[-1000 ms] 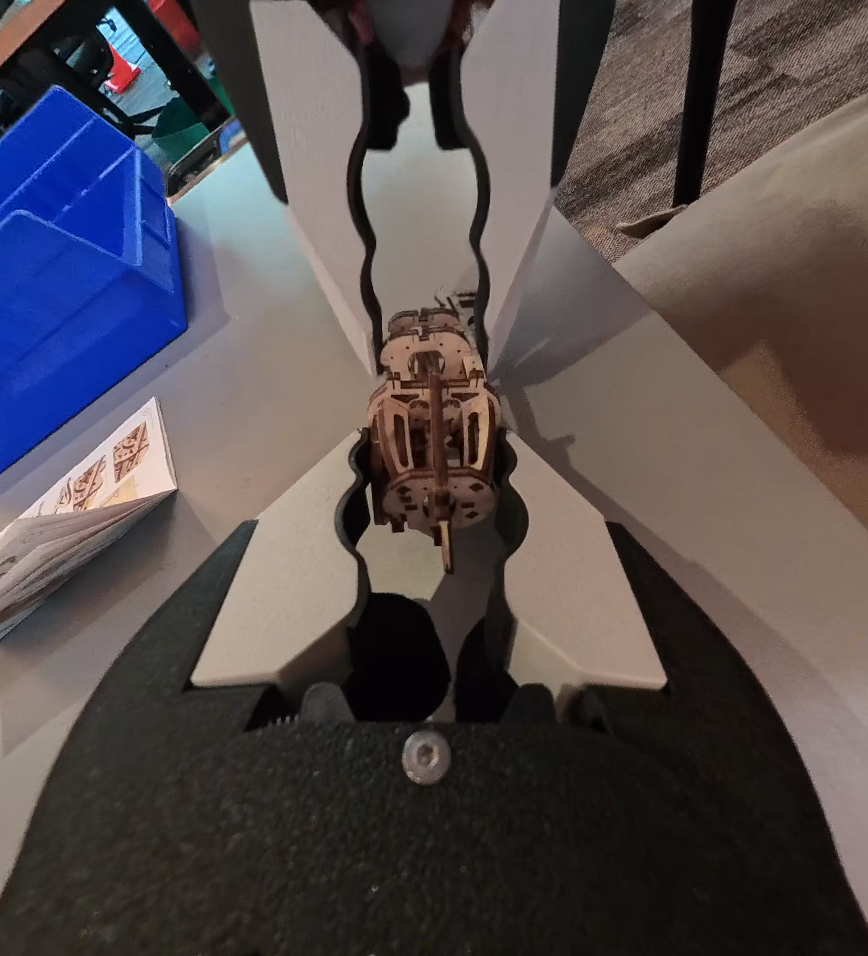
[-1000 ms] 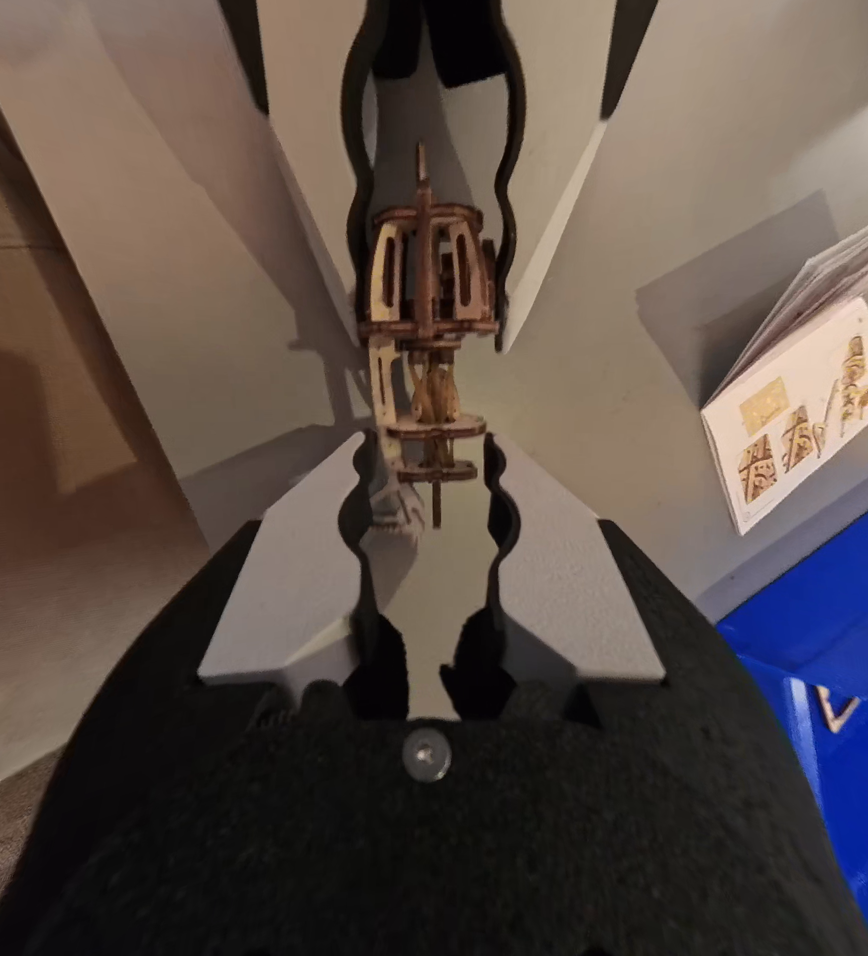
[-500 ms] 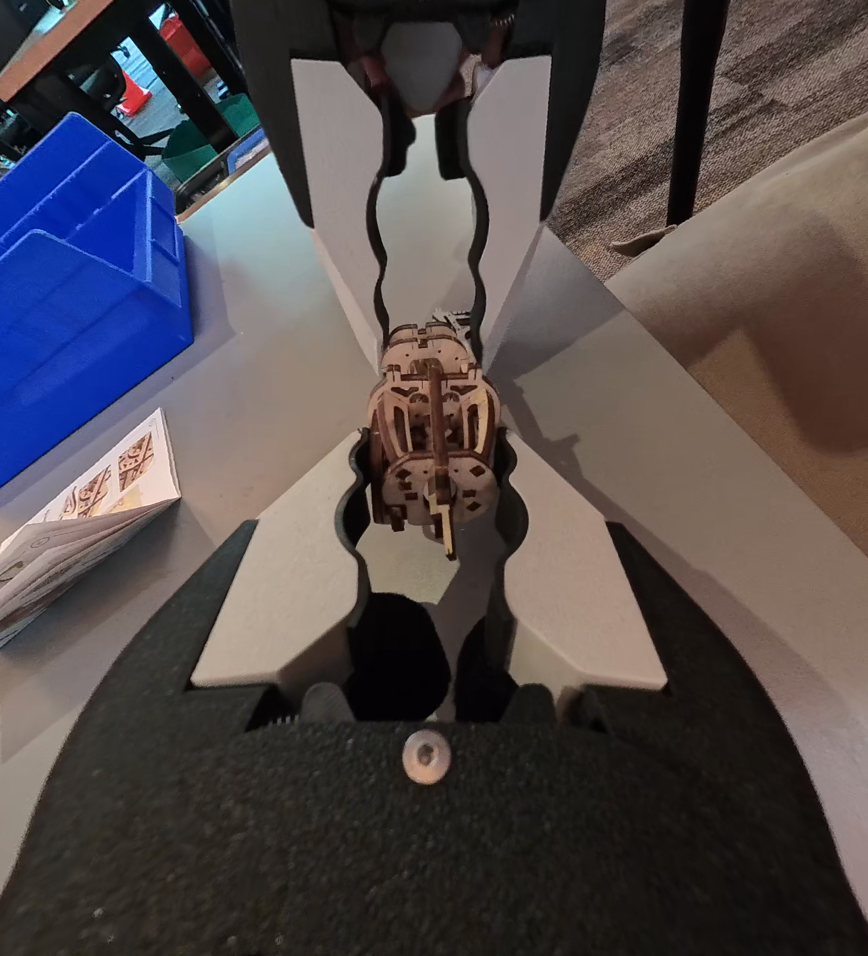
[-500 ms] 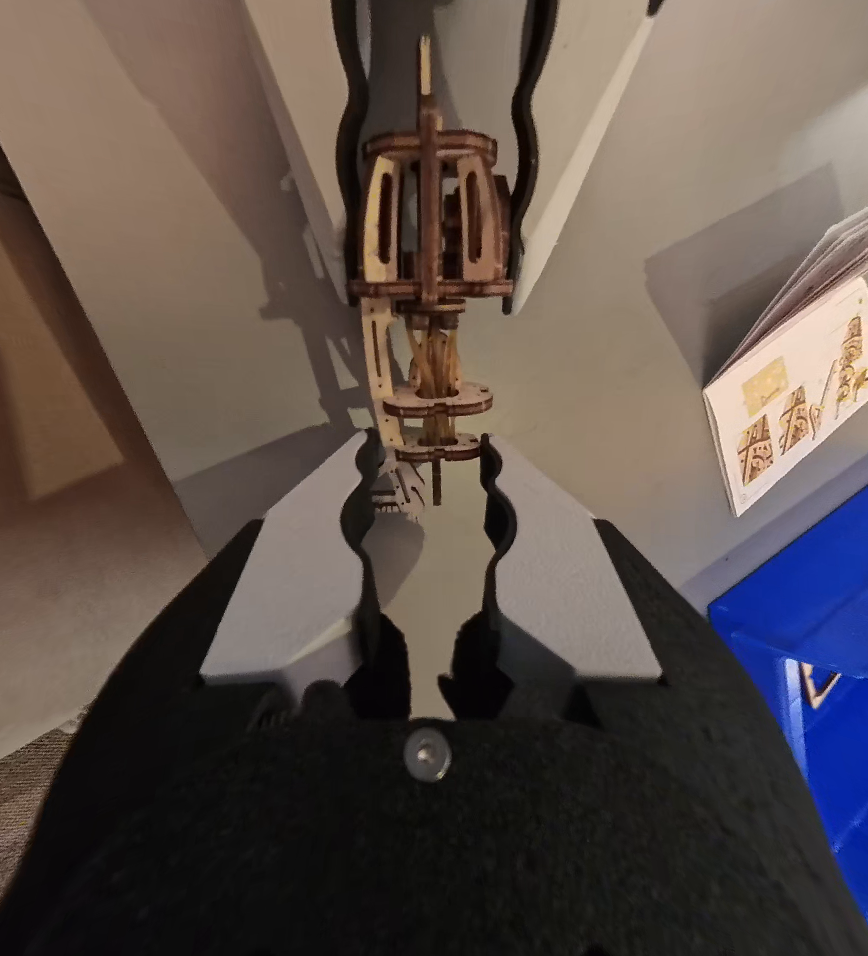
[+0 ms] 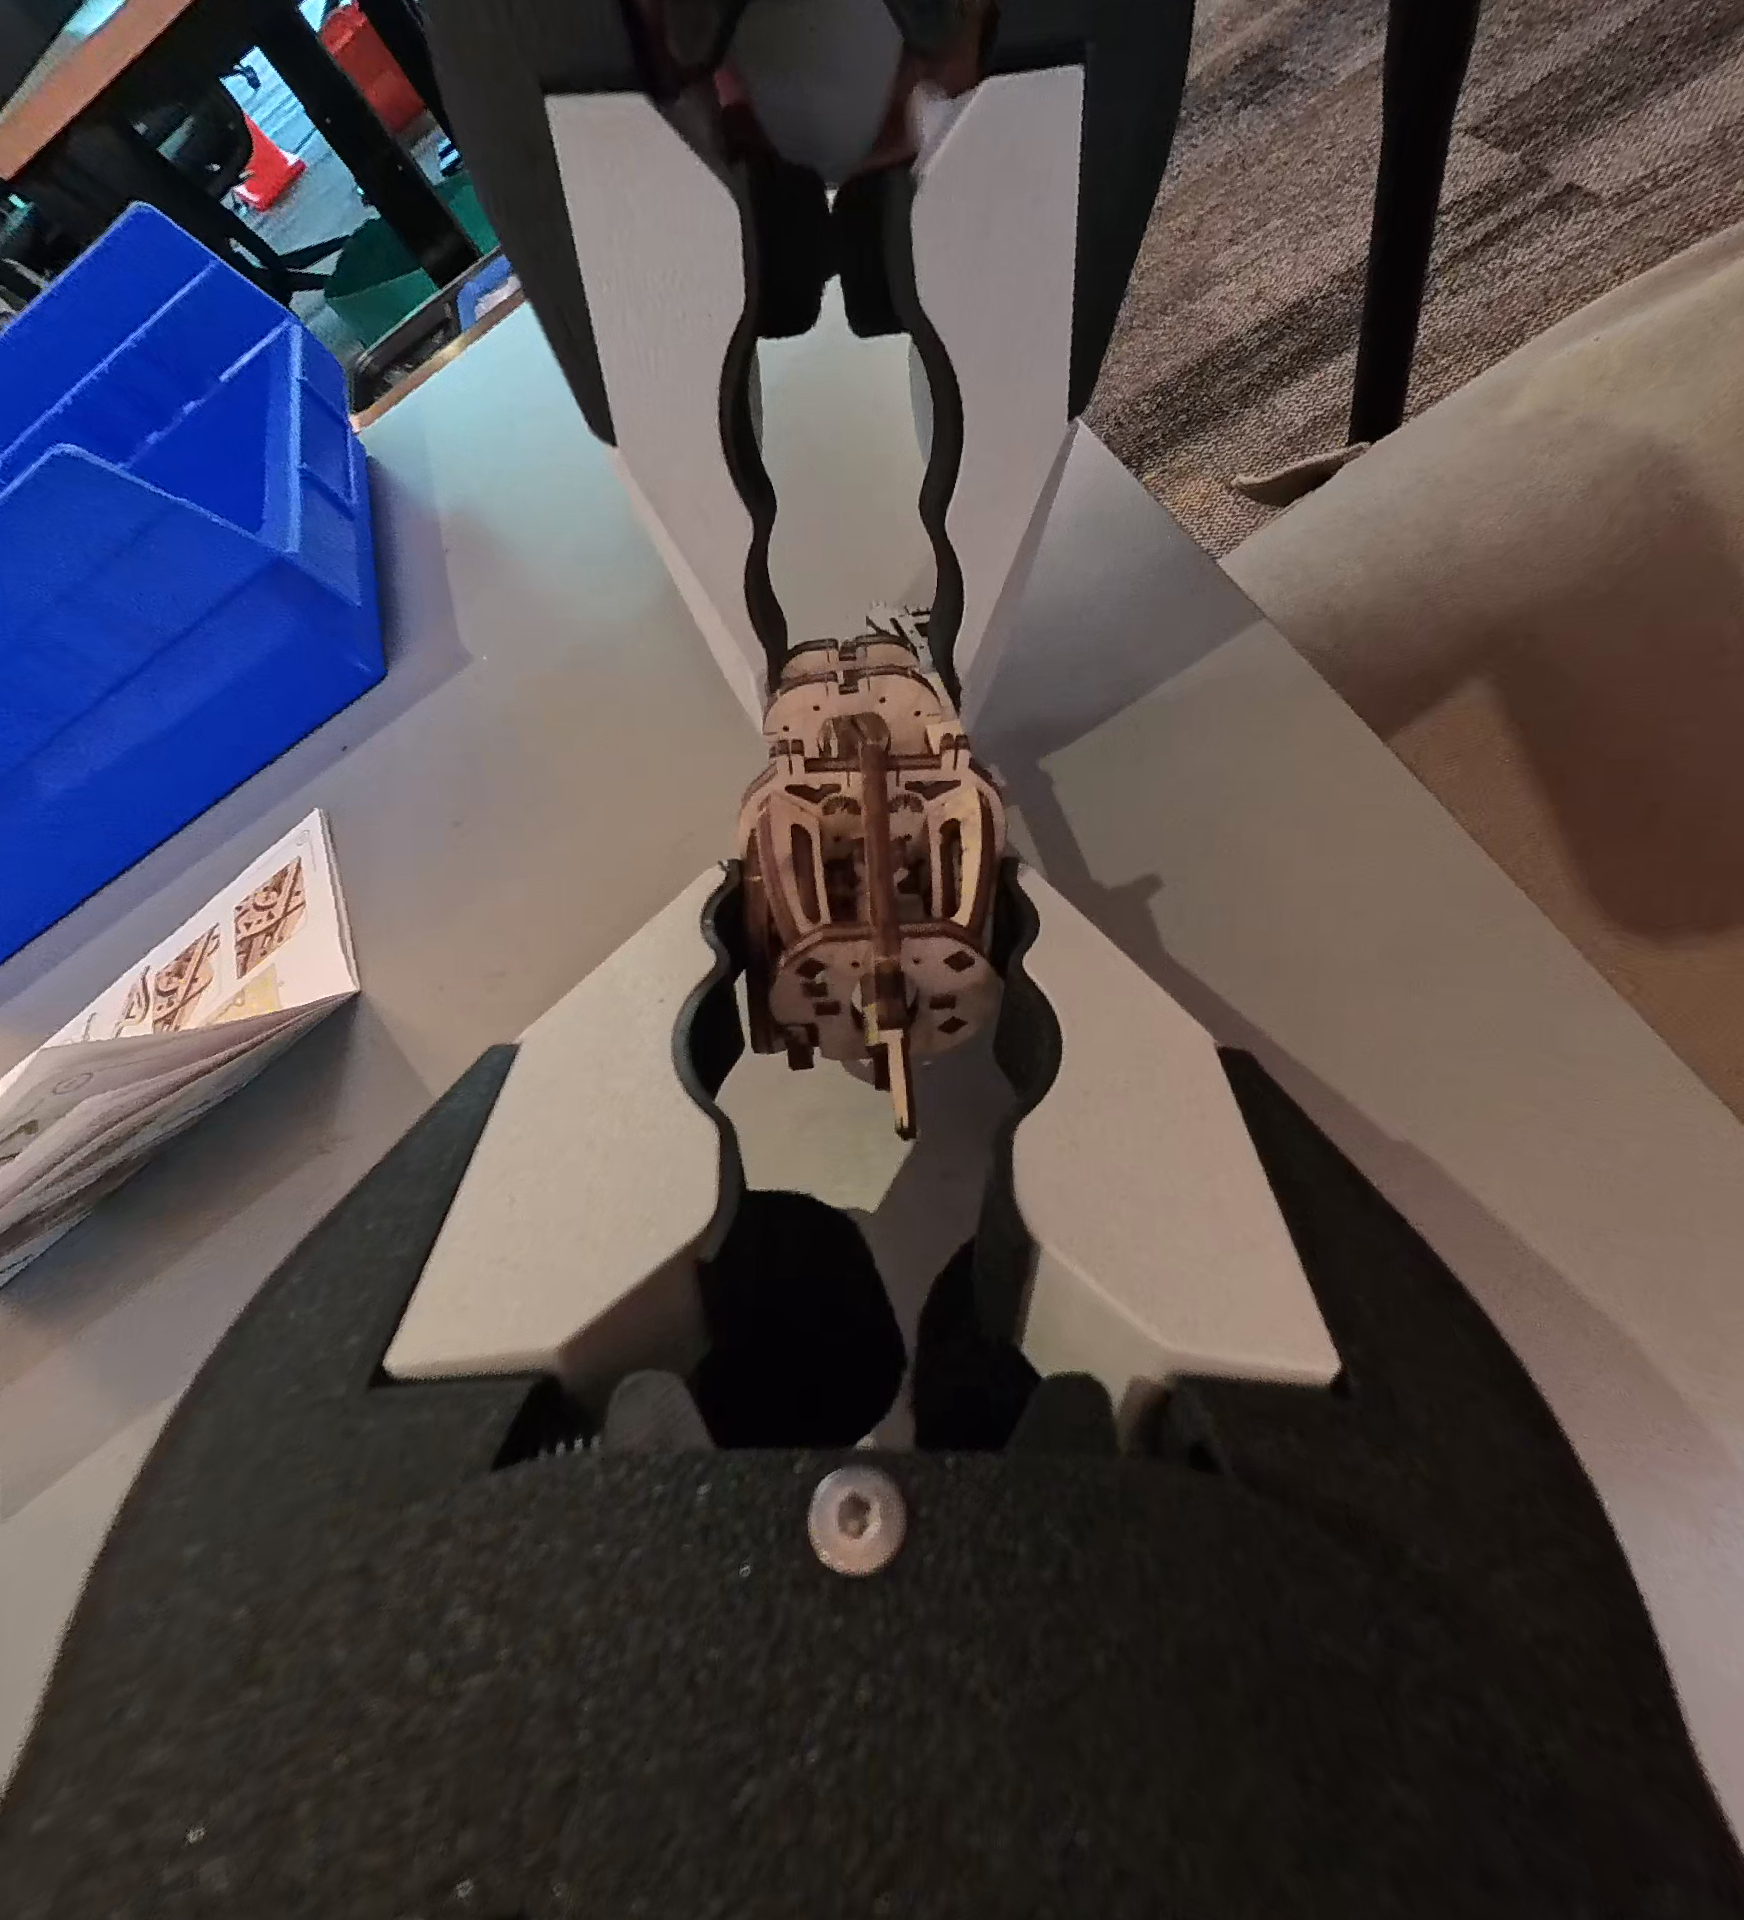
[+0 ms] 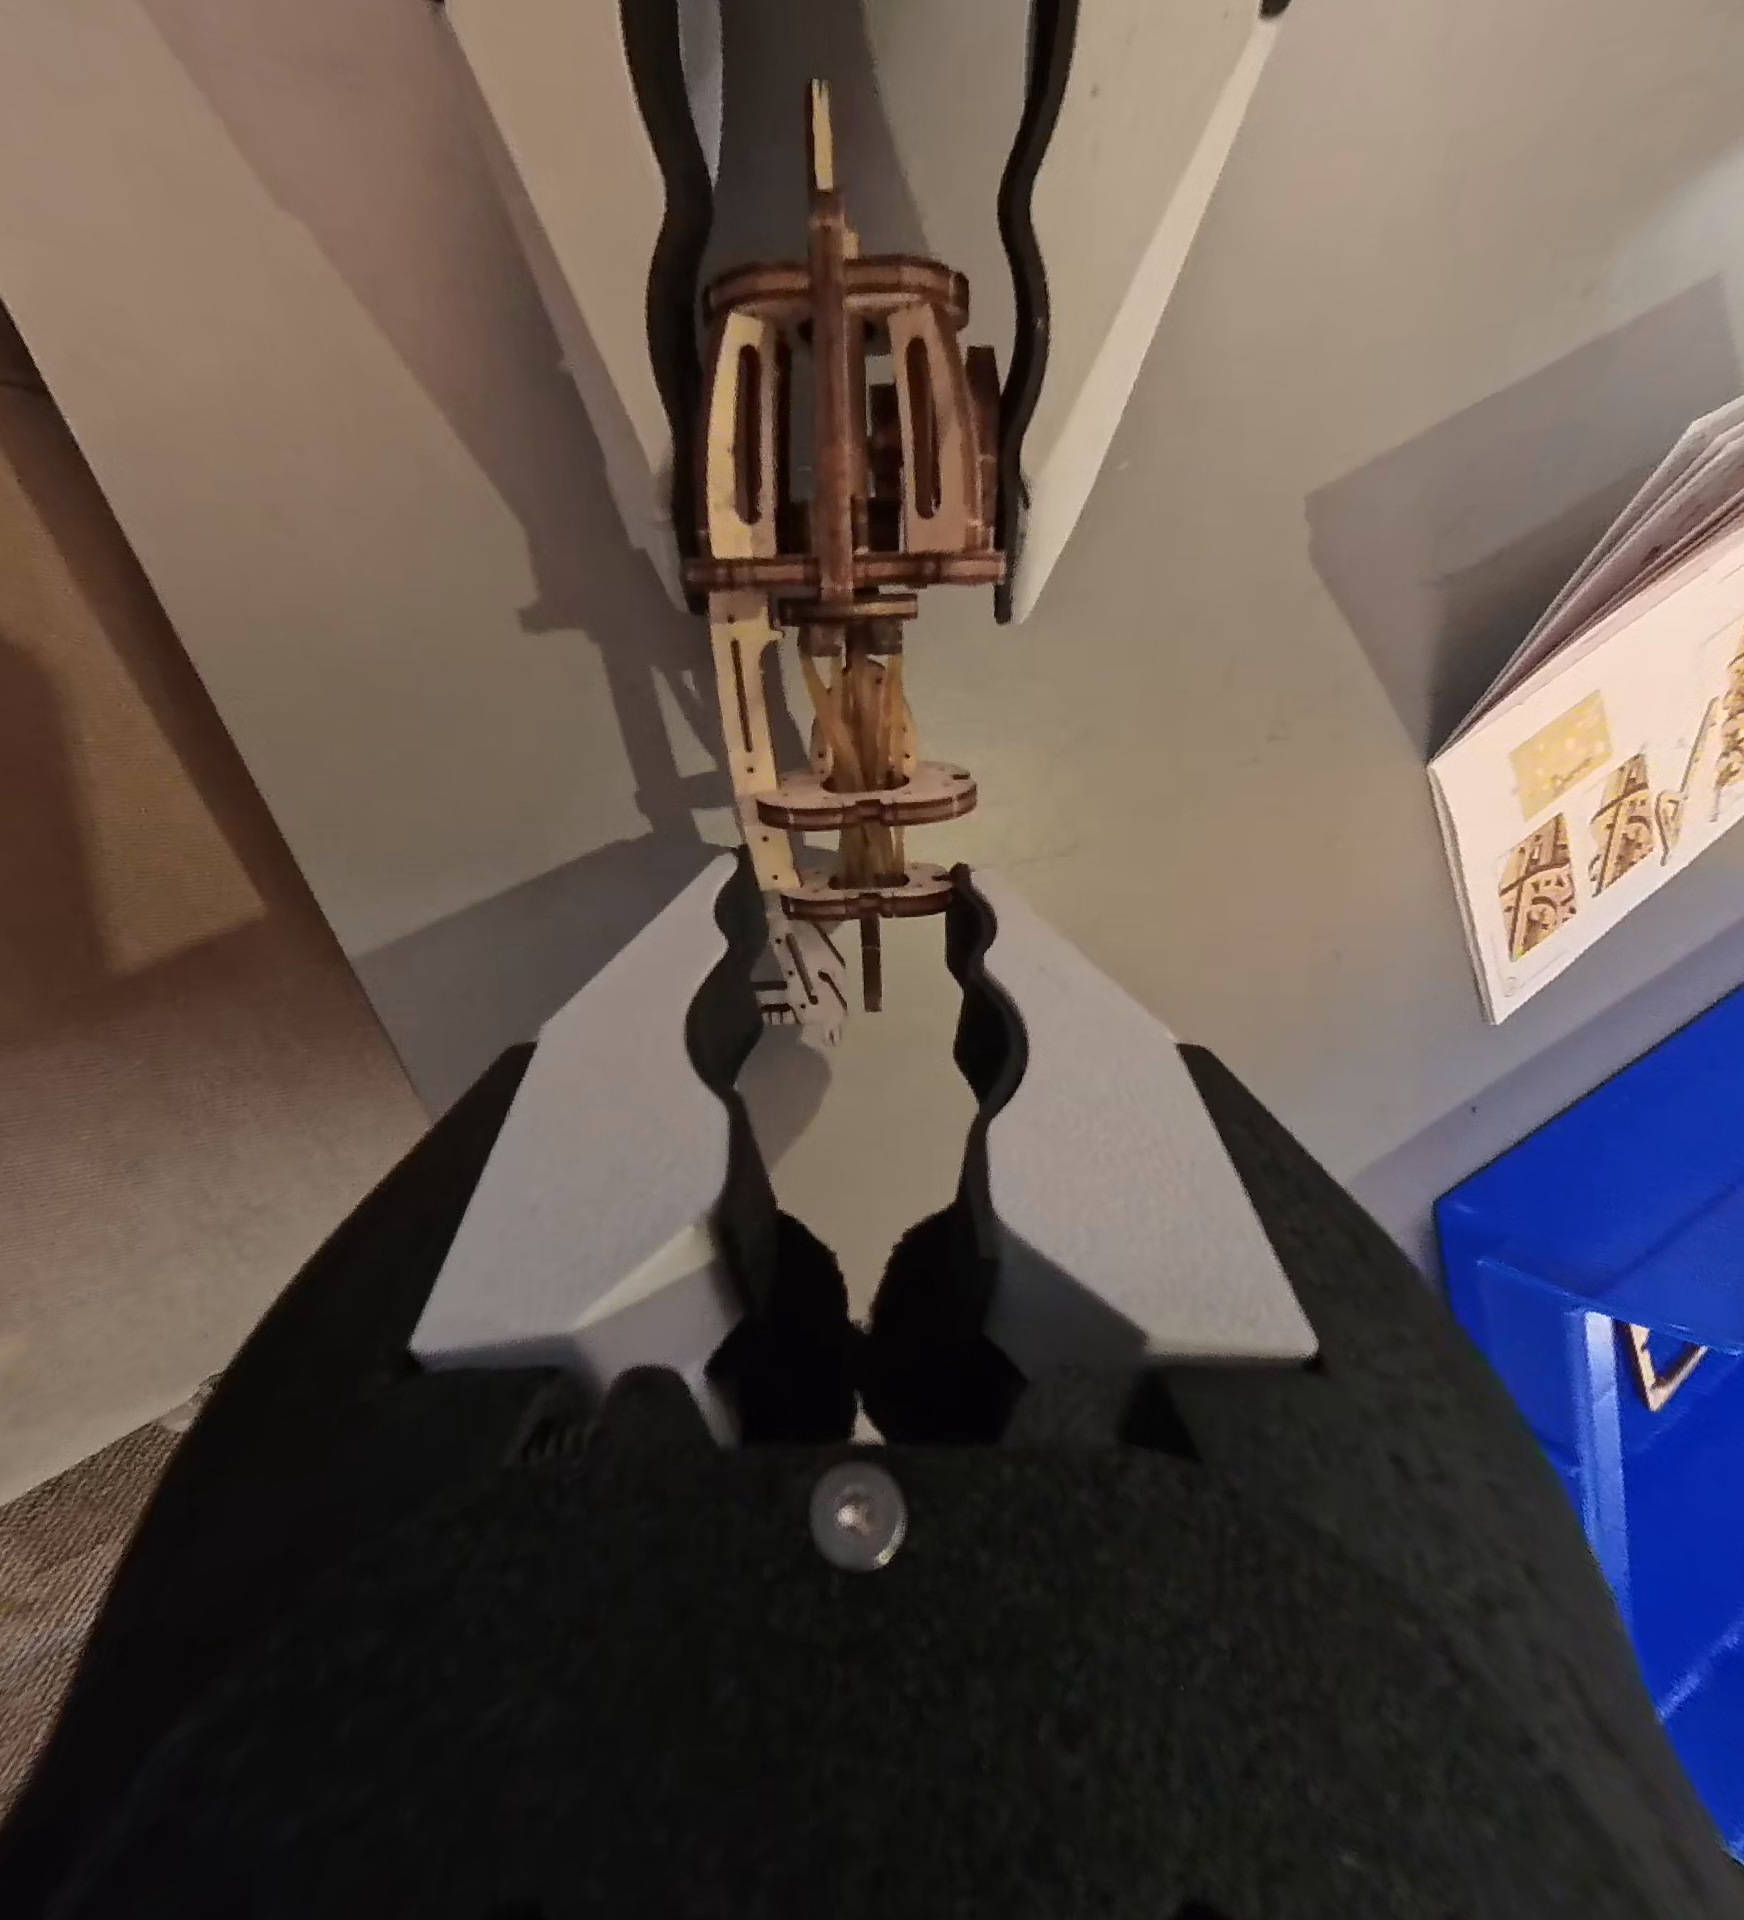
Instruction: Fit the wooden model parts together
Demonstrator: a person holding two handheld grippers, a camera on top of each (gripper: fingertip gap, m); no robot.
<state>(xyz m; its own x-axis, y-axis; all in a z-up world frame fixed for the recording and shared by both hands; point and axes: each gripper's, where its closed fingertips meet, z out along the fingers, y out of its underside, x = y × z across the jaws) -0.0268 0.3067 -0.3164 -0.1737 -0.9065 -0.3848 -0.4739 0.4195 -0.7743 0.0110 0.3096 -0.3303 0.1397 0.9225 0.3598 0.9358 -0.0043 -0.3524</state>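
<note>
The wooden model (image 5: 868, 831) is a laser-cut piece with a ribbed cage at one end and a thin stem with small discs at the other. It is held above the grey table (image 5: 535, 727) between both grippers. My left gripper (image 5: 868, 914) is shut on the cage end. My right gripper (image 5: 863, 665) comes from the far side and is shut on the stem end. In the right wrist view my right gripper (image 6: 847, 894) clamps the lowest disc of the model (image 6: 837, 436), and the left gripper (image 6: 847, 592) clamps the cage beyond it.
A blue bin (image 5: 120, 582) stands on the table at the left, also in the right wrist view (image 6: 1678, 1351). An open instruction booklet (image 5: 172, 1039) lies in front of it (image 6: 1626, 779). A beige cloth surface (image 5: 1574, 623) borders the table on the right. Black legs (image 5: 1408, 208) stand on carpet behind. Spacing between my two grippers at the tips: around 5 cm.
Both grippers keep their hold on the model. In the right wrist view the cage end has moved up the frame and looks larger. In the left wrist view the right gripper has shifted slightly right.
</note>
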